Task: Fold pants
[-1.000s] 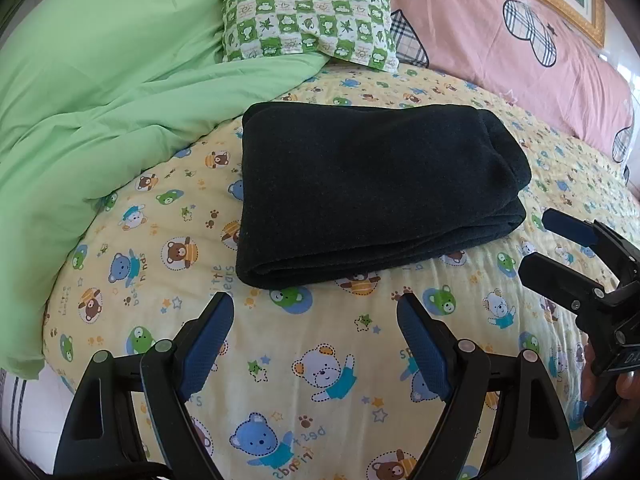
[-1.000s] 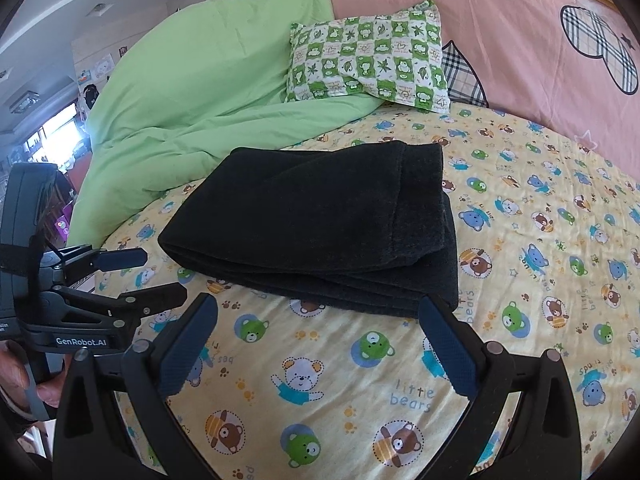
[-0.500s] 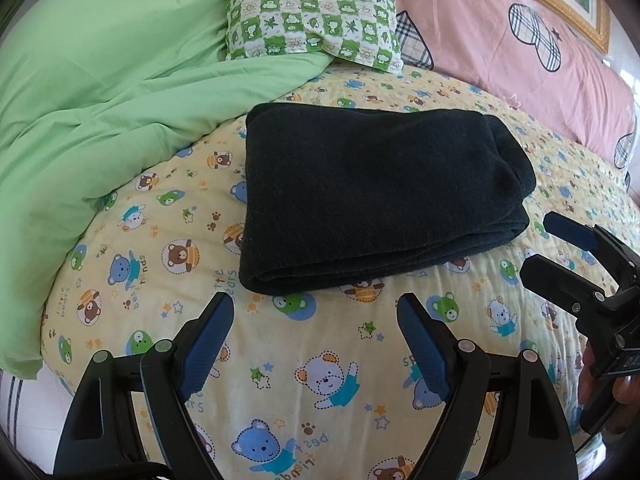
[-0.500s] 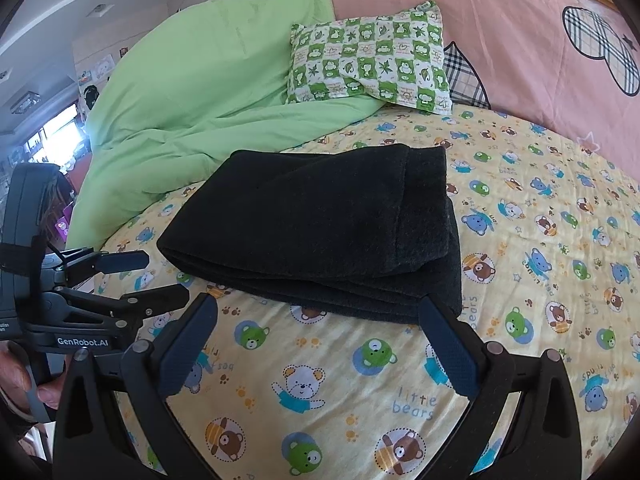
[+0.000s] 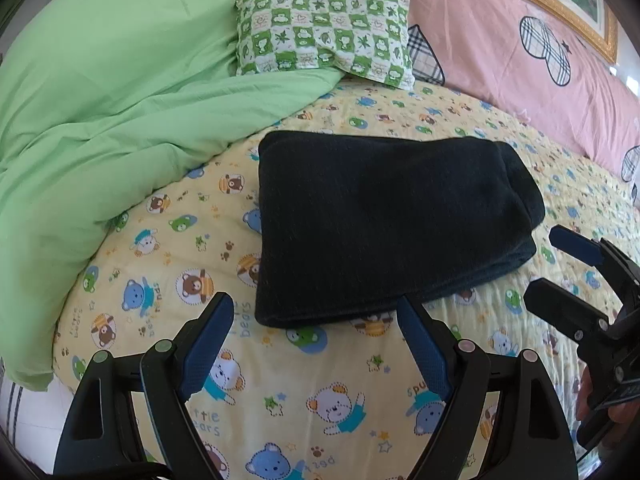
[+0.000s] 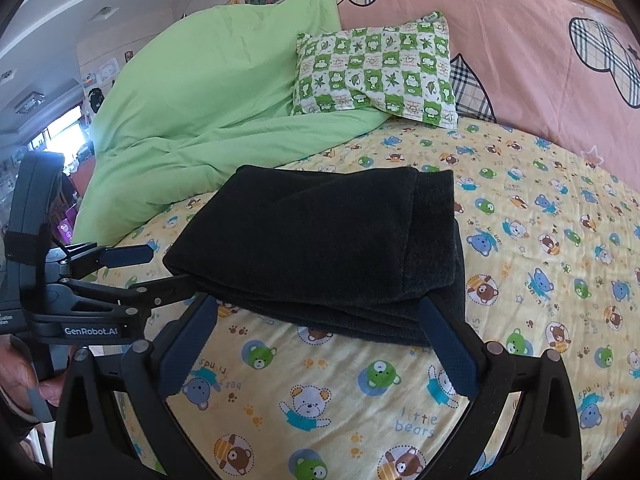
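Note:
The black pants (image 5: 384, 220) lie folded in a thick rectangular stack on the yellow bear-print bedsheet (image 5: 320, 400); they also show in the right wrist view (image 6: 320, 248). My left gripper (image 5: 316, 344) is open and empty, just short of the stack's near edge. My right gripper (image 6: 320, 344) is open and empty, its fingertips at the stack's near edge. The right gripper also shows at the right of the left wrist view (image 5: 560, 268). The left gripper shows at the left of the right wrist view (image 6: 160, 268).
A green duvet (image 5: 100, 120) is bunched at the left. A green checked pillow (image 5: 324, 36) leans at the back against the pink headboard cover (image 5: 520, 60). The bed edge lies at the lower left (image 5: 24, 412).
Both grippers have moved closer to the folded pants. The pants have not moved. Both grippers stay open.

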Demonstrator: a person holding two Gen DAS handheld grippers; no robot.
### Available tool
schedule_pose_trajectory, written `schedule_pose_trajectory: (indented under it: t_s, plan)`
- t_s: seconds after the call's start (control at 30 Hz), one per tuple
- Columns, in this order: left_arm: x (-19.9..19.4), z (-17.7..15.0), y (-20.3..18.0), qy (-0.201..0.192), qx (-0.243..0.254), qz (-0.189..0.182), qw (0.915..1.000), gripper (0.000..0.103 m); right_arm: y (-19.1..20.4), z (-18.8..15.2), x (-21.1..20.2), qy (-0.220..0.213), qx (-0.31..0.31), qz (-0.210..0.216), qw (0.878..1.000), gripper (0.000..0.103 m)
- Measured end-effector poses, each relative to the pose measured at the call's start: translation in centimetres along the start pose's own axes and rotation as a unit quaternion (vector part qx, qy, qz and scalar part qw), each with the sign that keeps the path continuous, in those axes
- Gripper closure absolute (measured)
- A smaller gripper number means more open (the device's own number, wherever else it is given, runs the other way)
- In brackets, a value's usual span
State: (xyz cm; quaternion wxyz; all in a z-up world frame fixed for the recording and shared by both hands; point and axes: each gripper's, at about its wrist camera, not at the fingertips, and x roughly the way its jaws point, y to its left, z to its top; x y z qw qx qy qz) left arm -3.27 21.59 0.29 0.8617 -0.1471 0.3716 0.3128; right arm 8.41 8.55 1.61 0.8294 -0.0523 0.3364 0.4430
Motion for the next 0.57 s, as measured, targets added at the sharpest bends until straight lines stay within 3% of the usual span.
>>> schedule_pose_trajectory:
  t_s: [0.57]
  plan:
    - [-0.64,0.59,0.05,-0.005,0.003,0.012,0.9999,0.019,0.14,0.70,-0.29,-0.010,-0.005,-0.001,1.000,0.002]
